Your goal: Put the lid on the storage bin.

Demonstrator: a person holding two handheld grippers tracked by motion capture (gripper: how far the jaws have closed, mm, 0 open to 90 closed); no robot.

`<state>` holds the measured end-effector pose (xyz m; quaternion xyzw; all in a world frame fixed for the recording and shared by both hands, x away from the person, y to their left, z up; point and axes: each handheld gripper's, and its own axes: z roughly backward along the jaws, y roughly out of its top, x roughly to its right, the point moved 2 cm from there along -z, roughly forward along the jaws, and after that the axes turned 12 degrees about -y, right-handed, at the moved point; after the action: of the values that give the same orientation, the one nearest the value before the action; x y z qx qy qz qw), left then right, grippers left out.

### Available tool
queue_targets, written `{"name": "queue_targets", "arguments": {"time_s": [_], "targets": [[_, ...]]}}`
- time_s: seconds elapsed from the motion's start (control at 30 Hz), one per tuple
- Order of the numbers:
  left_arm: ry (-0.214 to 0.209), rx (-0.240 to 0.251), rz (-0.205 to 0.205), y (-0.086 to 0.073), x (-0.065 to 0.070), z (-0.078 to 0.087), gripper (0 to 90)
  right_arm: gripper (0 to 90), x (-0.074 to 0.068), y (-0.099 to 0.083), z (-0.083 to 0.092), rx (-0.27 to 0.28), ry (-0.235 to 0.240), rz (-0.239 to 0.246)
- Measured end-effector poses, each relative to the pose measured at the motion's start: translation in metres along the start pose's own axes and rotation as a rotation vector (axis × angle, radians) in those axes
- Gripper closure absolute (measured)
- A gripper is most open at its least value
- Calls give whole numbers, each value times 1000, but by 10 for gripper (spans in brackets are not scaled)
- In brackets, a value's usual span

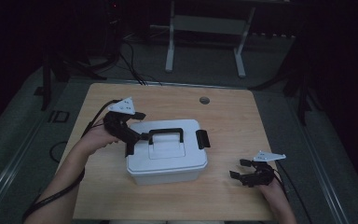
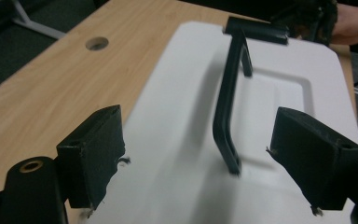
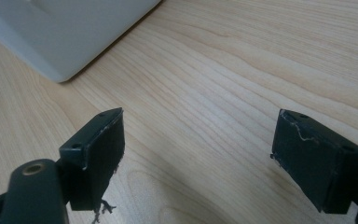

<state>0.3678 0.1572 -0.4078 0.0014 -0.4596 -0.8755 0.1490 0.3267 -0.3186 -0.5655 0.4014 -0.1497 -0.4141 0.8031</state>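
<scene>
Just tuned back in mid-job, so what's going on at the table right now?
A person works a white lidded box with two hand-held grippers. The left gripper is at the box's left end, jaws open, nothing pinched; the black carry handle stands upright on the lid ahead of it. The right gripper rests open on the wooden table, apart from the box.

In the high view we see the white box (image 1: 167, 156) taking up the middle of the counter (image 1: 233, 116). Its black handle (image 1: 166, 135) stands upright over the lid, and a black latch (image 1: 203, 139) juts from its right end. The left hand-held gripper (image 1: 131, 140) crowds the box's left end, so that side is blocked. The right hand-held gripper (image 1: 244, 173) sits at lower right, with a bare strip of counter between it and the box. We find open wood across the upper part, broken only by a small round hole (image 1: 204, 100), and along the bottom edge.
</scene>
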Motion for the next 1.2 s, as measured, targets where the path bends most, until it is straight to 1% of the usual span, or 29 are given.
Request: {"name": "queue_targets", "arguments": {"time_s": [0.07,0.1,0.13,0.17,0.2,0.23,0.27,0.3,0.4,0.43,0.53,0.57,0.6,0.63,0.67,0.7,0.73,0.77,0.8,0.83,0.87,0.9,0.93,0.97,1.0,1.03,1.07,1.17,1.2], "targets": [[11,-2,-2,-3,1,2,172,167,0,0,0,0,0,-2],[19,13,9,-10,2,10,171,167,1,0,0,2,-1,-7],[19,13,9,-10,2,10,166,167,1,0,0,2,-1,-7],[34,23,16,-15,2,17,162,166,1,-1,0,0,-6,-8],[34,23,16,-15,2,17,162,166,1,-1,0,0,-6,-8],[49,41,24,-21,3,26,162,150,1,-1,1,3,-8,-6],[49,41,24,-21,3,26,162,150,1,-1,1,3,-8,-6],[59,51,26,-26,4,32,162,150,1,-1,1,6,-13,-7],[71,54,26,-31,6,37,162,149,2,-1,1,13,-16,-12],[81,64,36,-38,6,43,162,147,2,-1,2,21,-20,-12],[98,72,38,-44,7,48,162,145,2,-1,2,24,-25,-14],[98,90,52,-52,8,53,162,142,2,-1,3,26,-32,-14],[98,90,52,-52,8,53,162,142,2,-1,3,26,-32,-14],[103,100,71,-62,7,57,162,144,1,-2,3,20,-34,-9],[103,100,71,-62,7,57,162,144,1,-2,3,20,-34,-9],[104,106,88,-69,7,59,162,143,-1,-2,2,12,-42,7],[104,106,88,-69,7,59,162,143,-1,-2,2,12,-42,7],[119,115,89,-78,7,61,162,143,-1,-2,1,8,-52,12],[119,115,89,-78,7,61,162,143,-1,-2,1,8,-52,12],[109,145,92,-86,9,63,162,139,0,-2,1,18,-59,4],[109,145,92,-86,9,63,162,139,0,-2,1,18,-59,4],[127,151,89,-91,11,65,162,139,1,-2,3,34,-65,-3],[127,151,89,-91,11,65,162,139,1,-2,3,34,-65,-3],[142,159,96,-99,13,66,162,138,2,-2,5,51,-76,-14],[142,159,96,-99,13,66,162,138,2,-2,5,51,-76,-14],[146,168,112,-108,14,68,162,138,3,-2,6,60,-79,-19],[146,168,112,-108,14,68,162,138,3,-2,6,60,-79,-19],[154,175,136,-125,15,69,162,138,3,-3,6,64,-90,-22],[154,175,136,-125,15,69,162,138,3,-3,6,64,-90,-22]]}}
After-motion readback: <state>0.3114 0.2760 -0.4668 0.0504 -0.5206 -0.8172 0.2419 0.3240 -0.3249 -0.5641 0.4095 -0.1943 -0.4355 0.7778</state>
